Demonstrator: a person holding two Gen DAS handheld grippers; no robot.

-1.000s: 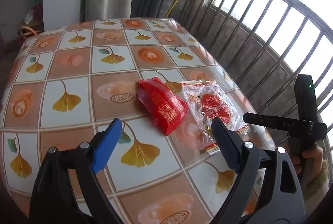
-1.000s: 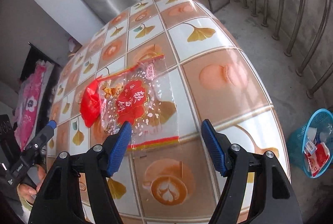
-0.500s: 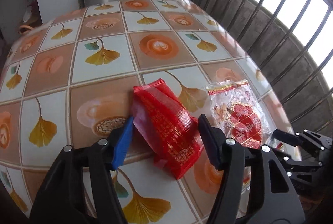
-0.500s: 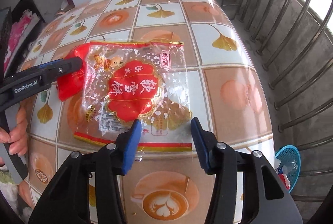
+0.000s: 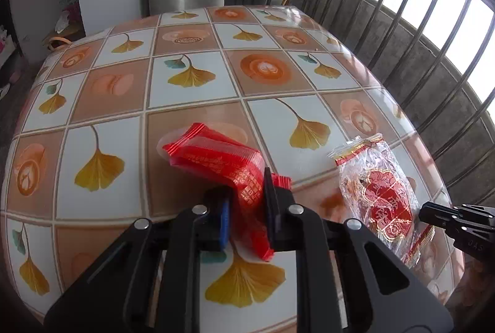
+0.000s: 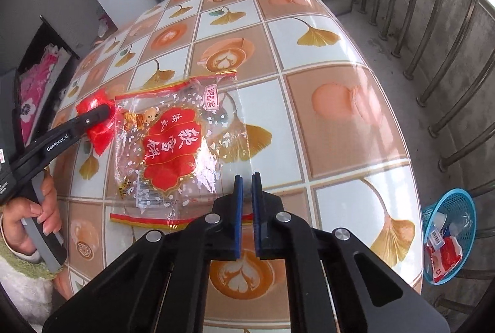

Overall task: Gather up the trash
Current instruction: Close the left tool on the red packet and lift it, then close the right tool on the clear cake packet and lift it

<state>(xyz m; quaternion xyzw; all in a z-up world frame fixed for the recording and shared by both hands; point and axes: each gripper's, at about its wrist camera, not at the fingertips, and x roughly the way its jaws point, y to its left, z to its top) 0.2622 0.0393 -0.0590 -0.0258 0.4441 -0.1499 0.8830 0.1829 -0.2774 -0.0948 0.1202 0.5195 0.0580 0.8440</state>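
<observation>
Both wrist views look steeply down, close over the tiled table (image 5: 191, 76) – left from its near edge, right toward the railing (image 6: 433, 60) – sharing the clear wrapper (image 5: 380, 190).

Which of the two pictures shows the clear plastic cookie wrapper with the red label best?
The right wrist view: the clear plastic cookie wrapper with the red label lies flat there, whole, label readable. The left wrist view shows it only sideways and foreshortened at the table's right edge.
</observation>
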